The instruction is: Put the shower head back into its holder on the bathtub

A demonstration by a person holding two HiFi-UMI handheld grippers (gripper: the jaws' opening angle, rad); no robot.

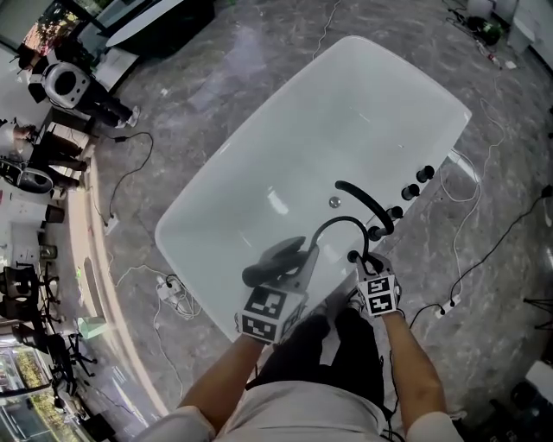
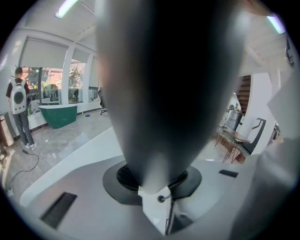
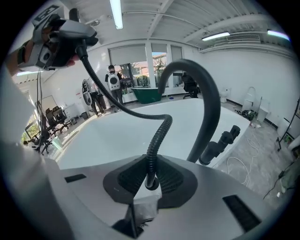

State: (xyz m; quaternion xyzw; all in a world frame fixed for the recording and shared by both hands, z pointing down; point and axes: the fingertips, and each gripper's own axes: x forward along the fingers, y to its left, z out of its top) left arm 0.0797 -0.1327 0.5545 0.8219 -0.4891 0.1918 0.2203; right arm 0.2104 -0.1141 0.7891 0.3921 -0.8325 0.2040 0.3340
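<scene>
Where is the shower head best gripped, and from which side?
Grip the shower head on its narrow handle part, coming from the near side across its length, as the left tool does now. The body tapers there, so the jaws span it; the right tool can steady the hose.

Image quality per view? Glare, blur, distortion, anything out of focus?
Head view: sharp, even light, soft glare patches on the glossy white bathtub, edges bowed by the wide lens. Left gripper view: the dark grey shower head is so close that it blurs and blocks most of the frame. Right gripper view: strong fisheye, black ribbed hose crisp, ceiling strip lights blown out.
</scene>
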